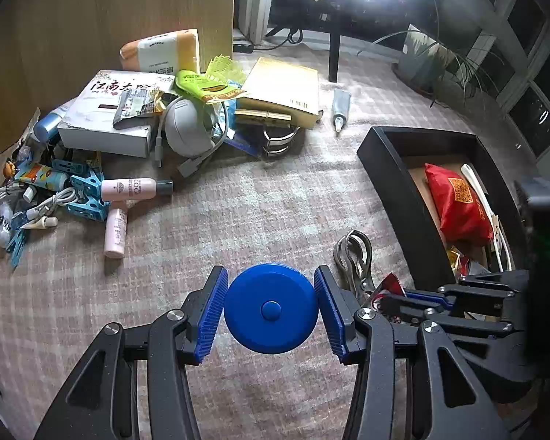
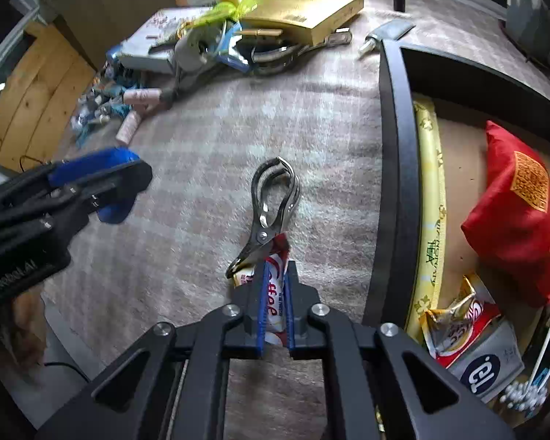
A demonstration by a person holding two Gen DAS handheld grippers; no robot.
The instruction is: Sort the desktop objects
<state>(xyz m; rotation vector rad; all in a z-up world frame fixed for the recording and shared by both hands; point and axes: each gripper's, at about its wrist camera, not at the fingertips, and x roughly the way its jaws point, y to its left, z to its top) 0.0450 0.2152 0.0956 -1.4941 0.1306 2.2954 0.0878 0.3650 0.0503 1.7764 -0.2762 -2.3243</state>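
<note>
nearest, the right gripper [image 2: 274, 300] is clamped on a red-and-white coffee sachet [image 2: 275, 293] whose tip lies under metal pliers [image 2: 271, 212]; the left gripper [image 1: 271, 304] grips a blue round case [image 1: 271, 308]. both loads (mid-sorting) probably next need lifting into the black tray [image 2: 396, 168] beyond.

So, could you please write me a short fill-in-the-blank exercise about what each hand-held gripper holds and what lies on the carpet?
1. The left hand-held gripper holds a round ____ disc.
2. The right hand-held gripper is shut on a coffee ____.
3. The metal pliers lie on the ____.
4. The red bag lies inside the black ____.

Missing words: blue; sachet; carpet; box
</note>
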